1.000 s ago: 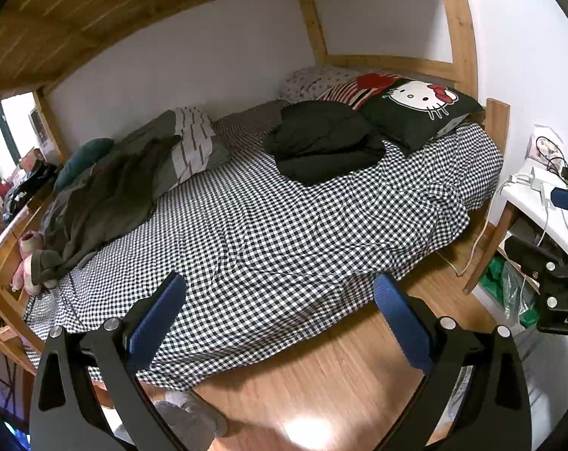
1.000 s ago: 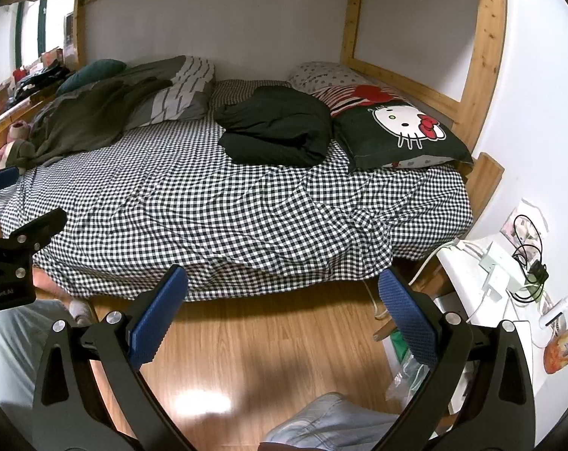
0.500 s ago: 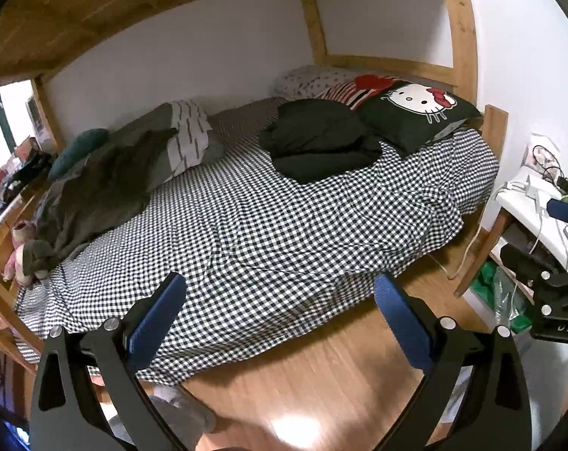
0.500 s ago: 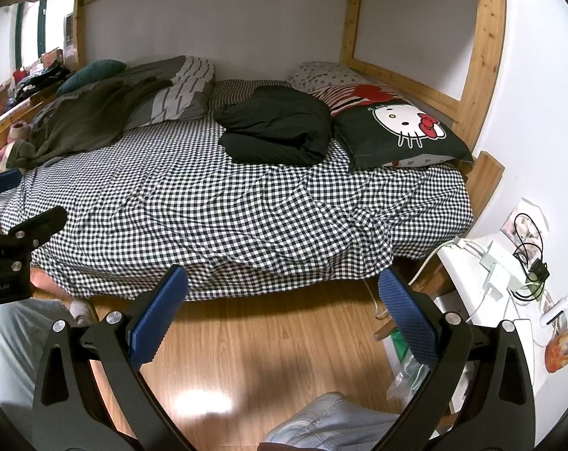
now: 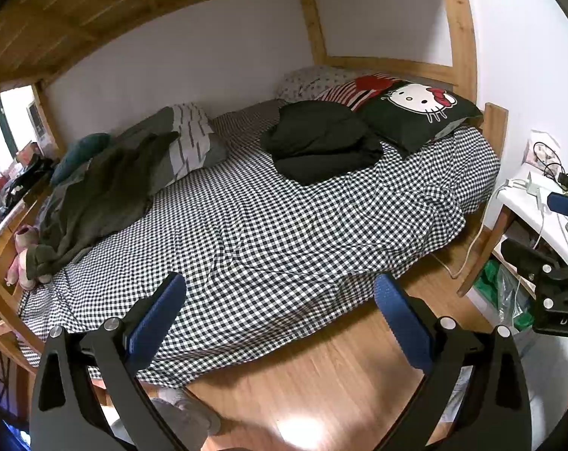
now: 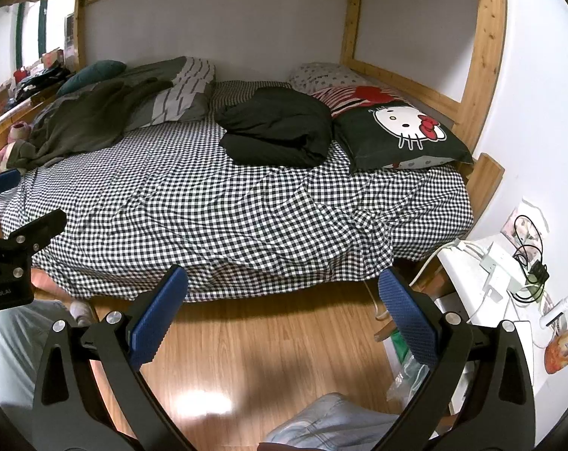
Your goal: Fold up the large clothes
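Observation:
A rumpled olive-green garment (image 5: 96, 199) lies at the left end of the checkered bed (image 5: 269, 233); it also shows in the right wrist view (image 6: 84, 127). A black folded garment (image 5: 318, 143) lies by the pillows, and in the right wrist view (image 6: 276, 131) too. My left gripper (image 5: 280, 304) is open and empty, held above the floor before the bed's front edge. My right gripper (image 6: 284, 300) is open and empty, also in front of the bed, and shows at the right of the left wrist view (image 5: 547, 248).
A Hello Kitty pillow (image 6: 400, 131) and a striped grey pillow (image 6: 178, 94) lie on the bed. A white side table (image 6: 502, 274) with cables stands at the right. Wooden bunk posts (image 6: 479, 49) frame the bed. The wood floor (image 6: 269, 345) lies below.
The left gripper has shifted slightly, so the bed sits a little more to the left and lower in its view. The right gripper has hardly moved. Both stay open.

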Demonstrator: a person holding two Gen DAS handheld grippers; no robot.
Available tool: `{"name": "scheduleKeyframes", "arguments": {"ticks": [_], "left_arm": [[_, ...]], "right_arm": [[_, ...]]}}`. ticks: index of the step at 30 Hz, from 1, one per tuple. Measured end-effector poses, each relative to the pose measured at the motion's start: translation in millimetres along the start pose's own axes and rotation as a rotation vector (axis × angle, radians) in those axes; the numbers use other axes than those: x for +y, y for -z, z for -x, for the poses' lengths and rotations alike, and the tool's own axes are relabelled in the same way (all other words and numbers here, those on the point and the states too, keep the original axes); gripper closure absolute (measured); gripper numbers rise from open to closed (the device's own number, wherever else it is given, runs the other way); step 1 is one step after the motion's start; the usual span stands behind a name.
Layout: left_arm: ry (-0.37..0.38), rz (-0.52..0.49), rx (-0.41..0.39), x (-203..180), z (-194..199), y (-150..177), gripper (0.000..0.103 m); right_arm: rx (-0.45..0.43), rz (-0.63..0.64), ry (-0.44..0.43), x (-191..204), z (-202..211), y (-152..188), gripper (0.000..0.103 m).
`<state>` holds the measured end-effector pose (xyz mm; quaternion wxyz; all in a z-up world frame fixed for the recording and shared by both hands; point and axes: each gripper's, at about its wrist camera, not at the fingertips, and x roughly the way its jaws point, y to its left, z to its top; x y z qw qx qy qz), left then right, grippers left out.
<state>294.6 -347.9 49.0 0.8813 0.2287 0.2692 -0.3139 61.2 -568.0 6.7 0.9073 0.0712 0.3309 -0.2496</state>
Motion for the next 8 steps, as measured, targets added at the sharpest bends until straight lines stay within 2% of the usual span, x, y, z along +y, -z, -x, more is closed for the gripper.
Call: {"name": "scheduleKeyframes", "arguments": {"ticks": [8], "left_arm": [[-0.011, 0.007, -0.003, 1.3, -0.3, -1.1, 0.005]], "right_arm": [[0.001, -0.002, 0.002, -0.6, 0.3, -0.1, 0.003]]}}
